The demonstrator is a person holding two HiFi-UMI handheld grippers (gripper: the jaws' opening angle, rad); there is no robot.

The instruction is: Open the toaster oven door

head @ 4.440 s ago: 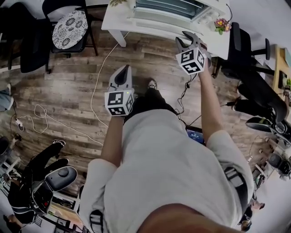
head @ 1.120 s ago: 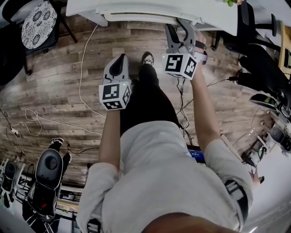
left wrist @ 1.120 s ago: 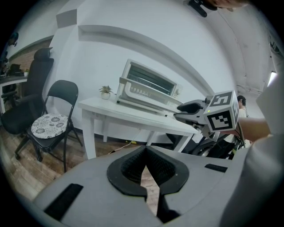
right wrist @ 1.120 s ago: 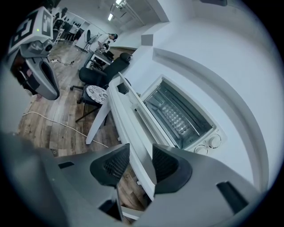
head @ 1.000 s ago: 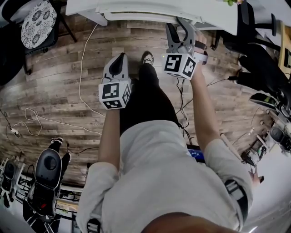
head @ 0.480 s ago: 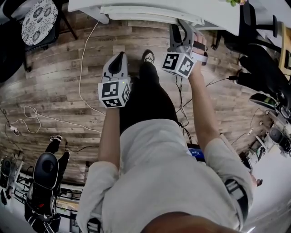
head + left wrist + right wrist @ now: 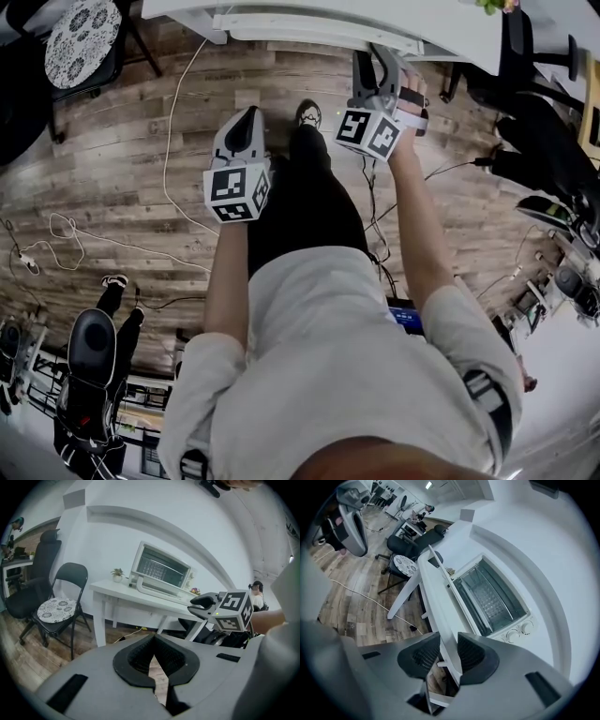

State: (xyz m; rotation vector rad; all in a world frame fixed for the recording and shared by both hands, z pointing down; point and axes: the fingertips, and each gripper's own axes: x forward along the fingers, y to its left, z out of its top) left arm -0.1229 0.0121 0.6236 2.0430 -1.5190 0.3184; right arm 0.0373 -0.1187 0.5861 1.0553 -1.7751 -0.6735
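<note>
White glass-fronted toaster oven (image 7: pixel 497 602) on white table (image 7: pixel 105 588), 12 o'clock; right gripper (image 7: pixel 448 638), jaws having just closed in, clamps its white door handle (image 7: pixel 154 591) near the 3 o'clock end; left gripper (image 7: pixel 153 639), jaws together, empty, hangs at 9 o'clock over wooden floor (image 7: pixel 141 169).

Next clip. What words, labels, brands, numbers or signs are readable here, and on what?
Nothing reads as text in any view.
On the left cube and right cube: black-and-white square patterns, no letters.
On the toaster oven knobs: any markings are too small to read.
On the blue screen: too blurred to read.
</note>
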